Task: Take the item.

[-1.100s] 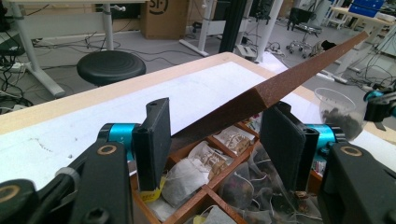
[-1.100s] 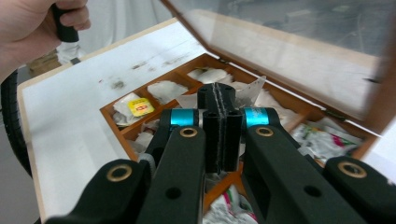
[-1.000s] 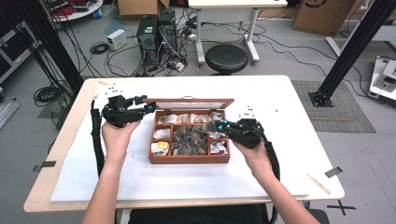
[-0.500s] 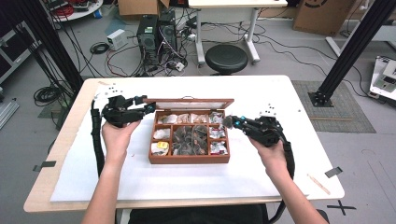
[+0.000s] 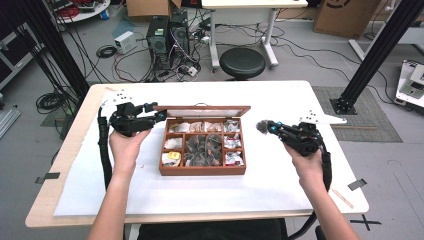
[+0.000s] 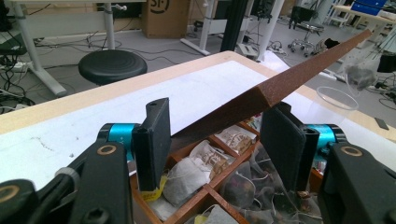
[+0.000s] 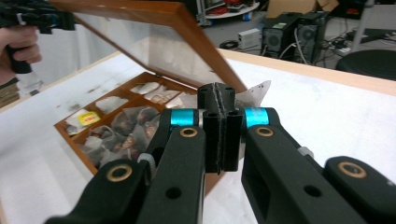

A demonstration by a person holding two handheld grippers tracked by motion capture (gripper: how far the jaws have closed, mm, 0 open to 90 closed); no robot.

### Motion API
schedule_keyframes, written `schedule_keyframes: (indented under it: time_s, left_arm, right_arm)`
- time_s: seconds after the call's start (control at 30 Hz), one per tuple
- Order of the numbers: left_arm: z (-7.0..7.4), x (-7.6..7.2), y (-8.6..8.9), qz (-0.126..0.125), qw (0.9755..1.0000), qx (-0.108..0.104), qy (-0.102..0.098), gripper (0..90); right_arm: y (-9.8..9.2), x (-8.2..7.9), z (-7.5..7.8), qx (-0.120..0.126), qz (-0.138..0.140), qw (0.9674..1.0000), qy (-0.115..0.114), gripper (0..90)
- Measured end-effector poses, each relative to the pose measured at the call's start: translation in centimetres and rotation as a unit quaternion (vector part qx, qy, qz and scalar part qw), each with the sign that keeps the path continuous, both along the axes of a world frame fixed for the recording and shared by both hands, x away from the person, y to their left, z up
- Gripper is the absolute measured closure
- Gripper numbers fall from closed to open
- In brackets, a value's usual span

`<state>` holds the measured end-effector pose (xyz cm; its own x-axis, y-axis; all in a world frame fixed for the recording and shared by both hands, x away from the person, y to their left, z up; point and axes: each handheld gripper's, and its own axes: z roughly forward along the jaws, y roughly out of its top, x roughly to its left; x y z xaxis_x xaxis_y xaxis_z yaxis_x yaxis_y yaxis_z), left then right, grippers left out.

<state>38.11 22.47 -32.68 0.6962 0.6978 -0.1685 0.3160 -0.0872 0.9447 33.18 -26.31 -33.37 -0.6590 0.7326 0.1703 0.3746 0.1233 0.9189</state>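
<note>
Your left gripper (image 5: 159, 116) sits at the left rear corner of the box (image 5: 202, 171), its jaws about a third of the way open with the corner of the lid (image 5: 200, 108) spanning from pad to pad, so it looks clamped. That grip props the lid up at a slant, giving your other hand free access to the compartments. Your right gripper (image 5: 272, 128) is just off the right side of the box with its jaws pressed fully together, pinching a tea bag (image 5: 262, 127) that hangs at the tip, level with the box's rear right compartments and clear of its wall. The left gripper view shows the bag dangling above a clear plastic cup (image 6: 337, 97) standing to the right of the box; that is probably why you carry it that way. The box is reddish-brown wood, squared off, with thin dividers. The lid is a wooden frame around a clear pane. Inside the box lie soft, crinkly sachets, some pale paper, some see-through mesh with dark leaves. The bag you hold is limp, so a tight pinch suits it. The table (image 5: 280, 187) around the box is covered in smooth white sheet
</note>
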Motion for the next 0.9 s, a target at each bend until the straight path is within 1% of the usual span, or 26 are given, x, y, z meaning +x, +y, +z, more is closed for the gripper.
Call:
schedule_keyframes:
  time_s: [0.2,0.47,0.77,0.8,0.9]
  left_arm:
    - [0.0,0.0,0.0,0.0,1.0,0.0,0.001,43.4]
    - [-0.1,0.1,-0.1,0.002,1.0,0.001,0.002,43.3]
    - [-0.2,0.1,-0.1,0.002,1.0,0.003,0.004,43.1]
    - [-0.2,0.1,-0.1,0.003,1.0,0.002,0.004,43.0]
    - [-0.2,0.1,-0.1,0.003,1.0,0.003,0.004,43.0]
  right_arm:
    - [-1.5,0.2,-0.3,0.004,-0.017,0.9999,0.002,90.0]
    - [-3.0,0.4,-1.0,0.008,-0.034,0.9993,0.008,90.0]
    - [-3.7,0.7,-2.3,0.002,-0.043,0.9988,0.022,90.0]
    - [-3.8,0.8,-2.5,0.001,-0.044,0.9986,0.027,90.0]
    - [-3.8,0.9,-2.9,-0.002,-0.043,0.9986,0.03,90.0]
